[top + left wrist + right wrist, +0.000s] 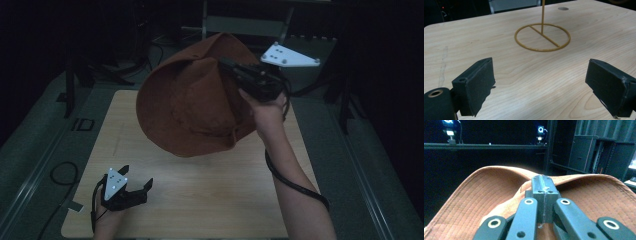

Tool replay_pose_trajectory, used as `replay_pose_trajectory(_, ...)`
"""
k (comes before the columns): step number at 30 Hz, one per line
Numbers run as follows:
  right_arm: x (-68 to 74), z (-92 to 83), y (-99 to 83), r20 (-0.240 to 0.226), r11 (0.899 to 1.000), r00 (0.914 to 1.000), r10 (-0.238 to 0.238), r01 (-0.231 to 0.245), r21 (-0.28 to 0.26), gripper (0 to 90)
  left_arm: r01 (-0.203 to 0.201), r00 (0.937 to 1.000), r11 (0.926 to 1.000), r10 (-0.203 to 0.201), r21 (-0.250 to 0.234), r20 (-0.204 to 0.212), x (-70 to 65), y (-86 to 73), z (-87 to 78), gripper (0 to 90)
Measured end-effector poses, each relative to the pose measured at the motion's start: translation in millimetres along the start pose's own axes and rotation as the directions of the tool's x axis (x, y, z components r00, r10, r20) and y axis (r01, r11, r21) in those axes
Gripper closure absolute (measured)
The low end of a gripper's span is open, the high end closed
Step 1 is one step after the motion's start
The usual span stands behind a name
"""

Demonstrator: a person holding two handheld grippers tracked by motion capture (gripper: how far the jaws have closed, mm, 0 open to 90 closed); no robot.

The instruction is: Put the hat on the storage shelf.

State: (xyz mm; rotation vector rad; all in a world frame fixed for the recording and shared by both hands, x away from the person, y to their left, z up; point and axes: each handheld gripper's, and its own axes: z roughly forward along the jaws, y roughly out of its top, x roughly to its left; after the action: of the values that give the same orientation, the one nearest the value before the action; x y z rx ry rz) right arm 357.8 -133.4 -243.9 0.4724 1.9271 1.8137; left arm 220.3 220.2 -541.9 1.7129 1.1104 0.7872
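The right claw [227, 67] is clamped on the brim of a brown hat [190, 107], holding it up above the surface [210, 190]. The left claw [137, 187] rests low near the surface's front left corner, jaws spread wide and empty, facing a wire stand [542, 37].

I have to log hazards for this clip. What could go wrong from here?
The right gripper pinches only a fold of the brown hat's brim, so the hat could slip free. The hat hangs over the thin gold stand, hiding it from above; a blind lowering might topple it. The left gripper sits open, holding nothing.
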Motion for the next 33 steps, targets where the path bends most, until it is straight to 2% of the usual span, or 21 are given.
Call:
replay_pose_trajectory(1, 1.3, 7.6, 0.4, -0.006, 1.000, 1.0000, -0.006, 0.006, 0.010, 90.0, 0.002, 1.0000, 1.0000, -0.002, 0.002, 0.000, 1.0, -0.7, -0.5, 9.2)
replay_pose_trajectory(2, 1.3, 7.6, 0.4, -0.006, 1.000, 1.0000, -0.006, 0.006, 0.010, 90.0, 0.002, 1.0000, 1.0000, -0.002, 0.002, 0.000, 1.0, -0.7, -0.5, 9.2)
replay_pose_trajectory(3, 4.1, 23.3, 0.1, -0.013, 1.000, 0.9999, -0.003, 0.004, 0.022, 90.0, 0.006, 1.0000, 1.0000, -0.006, -0.001, -0.002, 1.7, -1.4, -0.8, 9.2)
replay_pose_trajectory(4, 4.1, 23.3, 0.1, -0.013, 1.000, 0.9999, -0.003, 0.004, 0.022, 90.0, 0.004, 1.0000, 1.0000, -0.004, -0.003, -0.003, 2.7, -1.8, -1.5, 9.2)
replay_pose_trajectory(5, 5.9, 36.8, -0.8, -0.019, 0.999, 0.9998, 0.002, -0.001, 0.035, 90.0, 0.005, 1.0000, 1.0000, -0.005, -0.005, -0.005, 3.3, -2.4, -1.7, 9.2)
replay_pose_trajectory(6, 5.9, 36.8, -0.8, -0.019, 0.999, 0.9998, 0.002, -0.001, 0.035, 90.0, 0.007, 1.0000, 1.0000, -0.007, -0.005, -0.006, 3.7, -3.0, -2.1, 9.2)
replay_pose_trajectory(7, 7.1, 49.8, -2.2, -0.023, 0.999, 0.9997, -0.002, 0.003, 0.053, 90.0, 0.007, 1.0000, 0.9999, -0.008, -0.007, -0.006, 4.0, -3.8, -2.3, 9.2)
replay_pose_trajectory(8, 7.1, 49.8, -2.2, -0.023, 0.999, 0.9997, -0.002, 0.003, 0.053, 90.0, 0.006, 1.0000, 1.0000, -0.006, -0.003, -0.007, 4.2, -4.5, -2.1, 9.2)
replay_pose_trajectory(12, 6.0, 75.8, -6.6, -0.020, 0.996, 0.9998, 0.006, -0.004, 0.093, 90.0, 0.008, 1.0000, 1.0000, -0.008, -0.006, -0.003, 4.6, -6.6, -1.4, 9.2)
replay_pose_trajectory(15, 3.5, 94.1, -14.0, -0.015, 0.992, 0.9997, 0.017, -0.014, 0.129, 90.0, -0.003, 1.0000, 0.9999, 0.002, -0.012, -0.006, 4.1, -6.7, -2.0, 9.2)
replay_pose_trajectory(16, 1.5, 104.6, -21.5, -0.012, 0.988, 0.9997, 0.023, -0.021, 0.154, 90.0, -0.003, 1.0000, 0.9999, 0.003, -0.014, -0.006, 3.9, -7.0, -2.1, 9.2)
replay_pose_trajectory(17, 1.5, 104.6, -21.5, -0.012, 0.988, 0.9997, 0.023, -0.021, 0.154, 90.0, -0.005, 1.0000, 0.9999, 0.005, -0.010, -0.005, 3.9, -7.2, -1.9, 9.2)
replay_pose_trajectory(18, -2.6, 114.8, -31.6, -0.010, 0.983, 0.9991, 0.041, -0.039, 0.180, 90.0, -0.004, 1.0000, 0.9999, 0.004, -0.011, -0.003, 4.0, -7.8, -1.7, 9.2)
replay_pose_trajectory(20, -6.1, 122.1, -40.7, -0.009, 0.977, 0.9982, 0.059, -0.056, 0.207, 90.0, -0.004, 1.0000, 1.0000, 0.004, -0.007, 0.000, 4.4, -8.5, -1.2, 9.2)
replay_pose_trajectory(22, -6.8, 124.5, -44.3, -0.004, 0.974, 0.9985, 0.055, -0.053, 0.219, 90.0, -0.003, 1.0000, 1.0000, 0.003, -0.009, 0.002, 4.5, -8.9, -1.3, 9.2)
replay_pose_trajectory(23, -7.4, 127.4, -49.2, 0.004, 0.970, 0.9985, 0.054, -0.053, 0.238, 90.0, -0.004, 1.0000, 1.0000, 0.004, -0.007, 0.002, 4.5, -9.0, -1.2, 9.2)
replay_pose_trajectory(24, -9.9, 131.9, -61.3, 0.003, 0.961, 0.9981, 0.061, -0.060, 0.271, 90.0, -0.002, 1.0000, 1.0000, 0.002, -0.008, 0.003, 4.6, -9.3, -1.5, 9.2)
replay_pose_trajectory(33, -17.4, 132.0, -90.7, 0.008, 0.943, 0.9940, 0.109, -0.106, 0.315, 90.0, -0.004, 0.9999, 1.0000, 0.004, 0.000, 0.012, 1.6, -10.4, 0.5, 9.2)
